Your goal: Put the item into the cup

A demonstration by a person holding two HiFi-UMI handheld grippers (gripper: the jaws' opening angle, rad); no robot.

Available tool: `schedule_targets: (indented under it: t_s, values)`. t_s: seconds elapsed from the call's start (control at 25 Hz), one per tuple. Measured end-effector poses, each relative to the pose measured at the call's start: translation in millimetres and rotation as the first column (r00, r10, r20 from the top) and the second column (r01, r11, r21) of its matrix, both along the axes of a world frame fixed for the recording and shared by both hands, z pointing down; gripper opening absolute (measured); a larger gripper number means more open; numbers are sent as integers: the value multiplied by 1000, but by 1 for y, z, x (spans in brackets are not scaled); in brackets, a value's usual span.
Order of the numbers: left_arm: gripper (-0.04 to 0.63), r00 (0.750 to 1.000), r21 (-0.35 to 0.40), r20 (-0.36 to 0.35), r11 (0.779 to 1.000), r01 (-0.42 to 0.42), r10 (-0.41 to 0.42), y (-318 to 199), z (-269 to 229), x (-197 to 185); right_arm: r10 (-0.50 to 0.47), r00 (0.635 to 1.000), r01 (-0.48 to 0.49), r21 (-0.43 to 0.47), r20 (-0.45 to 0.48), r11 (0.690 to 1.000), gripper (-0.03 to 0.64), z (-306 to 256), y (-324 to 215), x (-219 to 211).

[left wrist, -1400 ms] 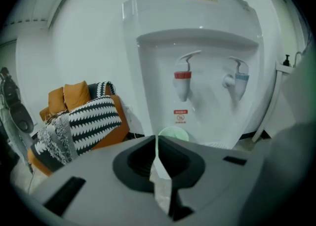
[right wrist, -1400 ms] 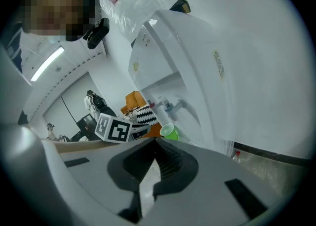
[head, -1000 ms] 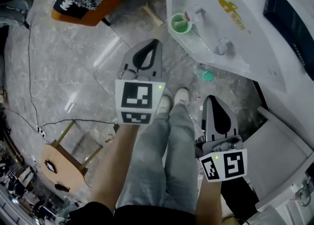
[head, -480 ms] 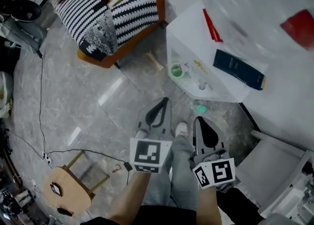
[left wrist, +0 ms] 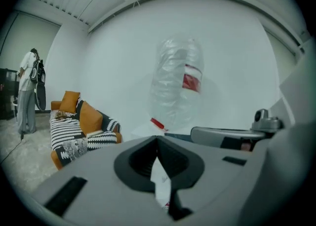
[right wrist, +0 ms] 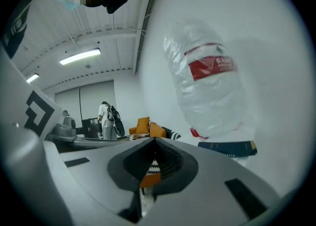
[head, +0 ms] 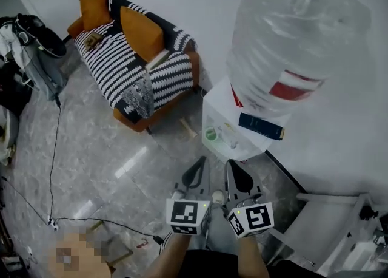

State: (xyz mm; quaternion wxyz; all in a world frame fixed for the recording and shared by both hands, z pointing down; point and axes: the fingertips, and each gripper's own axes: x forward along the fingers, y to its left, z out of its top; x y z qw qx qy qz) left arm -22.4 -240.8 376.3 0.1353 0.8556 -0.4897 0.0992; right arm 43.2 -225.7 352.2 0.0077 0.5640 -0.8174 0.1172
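A small green cup [head: 211, 133] stands on the near left corner of a low white stand [head: 213, 110], with a few small pale items [head: 232, 142] beside it. I cannot tell what is in the cup. My left gripper [head: 201, 160] and right gripper [head: 230, 163] hang side by side over the floor, short of the stand, tips pointing toward it. Both are shut with nothing between the jaws. In the left gripper view the left gripper [left wrist: 158, 139] shows its jaws meeting at the tip. The right gripper [right wrist: 155, 141] looks the same in its own view. The cup shows in neither gripper view.
A huge clear water bottle [head: 291, 46] with a red label fills the stand's far side, with a dark blue box [head: 260, 126] at its foot. A striped sofa with orange cushions [head: 130, 64] stands to the left. A cable [head: 54, 149] runs over the grey floor.
The head view has lifted from the floor and legs to the room. Both grippers now sit lower, smaller and closer together; the cup and stand look farther off.
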Motion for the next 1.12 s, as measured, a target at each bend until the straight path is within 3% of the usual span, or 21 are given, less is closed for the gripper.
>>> schedule_targets:
  t_s: [0.44,0.76,0.96,1.12]
  values:
    - [14,998,204,-27,978,-47,53,30,-126,-4,48,997,-36,167,-65,985,9,-118,14,-7]
    - [14,997,285,-42,957,-55,69,29,-166,4,27,999,-20,214,-27,977,9,-146,20,-7]
    - [14,995,342,24,935,-95,93,33,-181,10,68,988,-32,247,-138,968,9,-155,23,-9]
    - [14,994,346,36,932,-108,101,36,-180,7,64,988,-25,271,-137,962,9,-161,25,-18]
